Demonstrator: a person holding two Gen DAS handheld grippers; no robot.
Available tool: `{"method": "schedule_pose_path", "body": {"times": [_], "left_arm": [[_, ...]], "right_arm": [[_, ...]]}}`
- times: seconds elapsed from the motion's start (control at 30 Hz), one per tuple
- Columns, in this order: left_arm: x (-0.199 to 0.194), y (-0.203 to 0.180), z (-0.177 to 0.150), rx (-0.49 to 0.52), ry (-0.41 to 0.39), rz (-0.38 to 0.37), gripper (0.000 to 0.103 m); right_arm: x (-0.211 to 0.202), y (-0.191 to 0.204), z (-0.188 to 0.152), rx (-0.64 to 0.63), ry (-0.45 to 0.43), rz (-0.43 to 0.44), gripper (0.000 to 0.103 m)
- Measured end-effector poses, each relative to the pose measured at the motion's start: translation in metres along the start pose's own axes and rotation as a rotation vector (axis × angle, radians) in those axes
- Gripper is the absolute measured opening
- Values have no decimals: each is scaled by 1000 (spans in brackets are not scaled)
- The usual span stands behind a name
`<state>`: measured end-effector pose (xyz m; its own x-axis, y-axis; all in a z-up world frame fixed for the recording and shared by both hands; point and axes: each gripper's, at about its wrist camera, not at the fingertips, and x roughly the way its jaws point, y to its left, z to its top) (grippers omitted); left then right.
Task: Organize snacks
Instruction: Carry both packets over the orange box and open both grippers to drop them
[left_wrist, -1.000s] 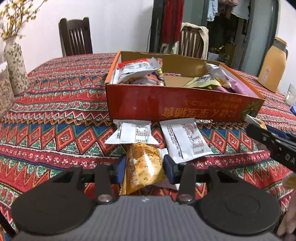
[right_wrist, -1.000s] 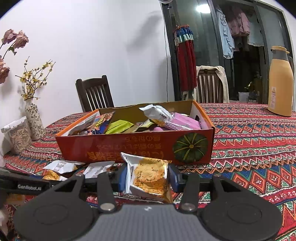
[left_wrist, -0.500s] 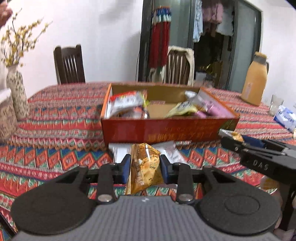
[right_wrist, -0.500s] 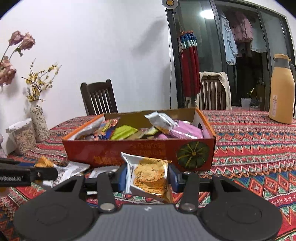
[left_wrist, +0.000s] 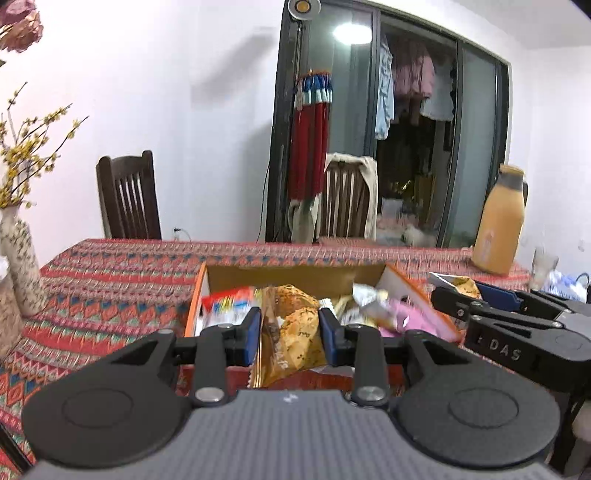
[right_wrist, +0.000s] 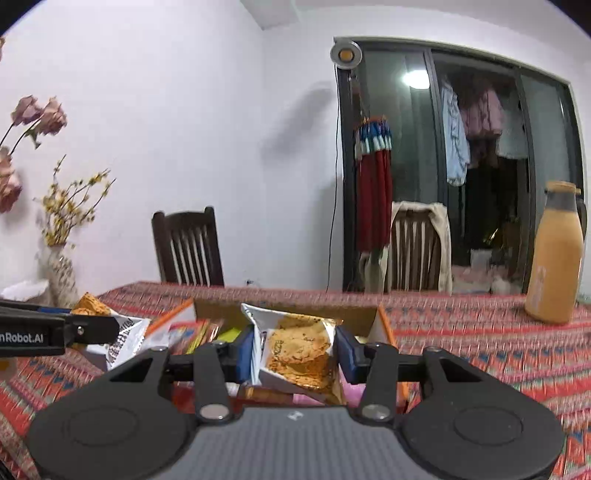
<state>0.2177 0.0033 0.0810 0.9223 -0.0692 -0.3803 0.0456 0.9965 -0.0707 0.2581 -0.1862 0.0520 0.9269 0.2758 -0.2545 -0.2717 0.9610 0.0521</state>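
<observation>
Orange cracker packet (left_wrist: 291, 332) sits pinched between the left gripper's (left_wrist: 290, 334) narrowly parted blue pads, low centre of frame over the cardboard snack box (left_wrist: 295, 275). The right gripper (right_wrist: 295, 350) likewise clamps a white-edged cracker packet (right_wrist: 295, 349), low centre.

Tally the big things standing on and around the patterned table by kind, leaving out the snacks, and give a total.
Dark wooden chairs: 2 (bare one, one draped with a beige cloth)
Orange cardboard snack box: 1
Tan thermos jug with a grey collar: 1
Speckled ceramic vase of yellow blossom twigs: 1
Total: 5
</observation>
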Motion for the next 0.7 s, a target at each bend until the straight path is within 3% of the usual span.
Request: {"method": "schedule_pose_path", "body": {"times": [0.33, 0.53, 0.7], "left_arm": [[52, 3, 37, -61, -33, 24, 34], [91, 10, 42, -100, -25, 58, 34], [121, 22, 26, -123, 2, 82, 34]], "right_arm": [[58, -4, 29, 18, -17, -29, 45], [95, -13, 18, 33, 5, -77, 45], [110, -24, 2, 64, 25, -91, 45]]}}
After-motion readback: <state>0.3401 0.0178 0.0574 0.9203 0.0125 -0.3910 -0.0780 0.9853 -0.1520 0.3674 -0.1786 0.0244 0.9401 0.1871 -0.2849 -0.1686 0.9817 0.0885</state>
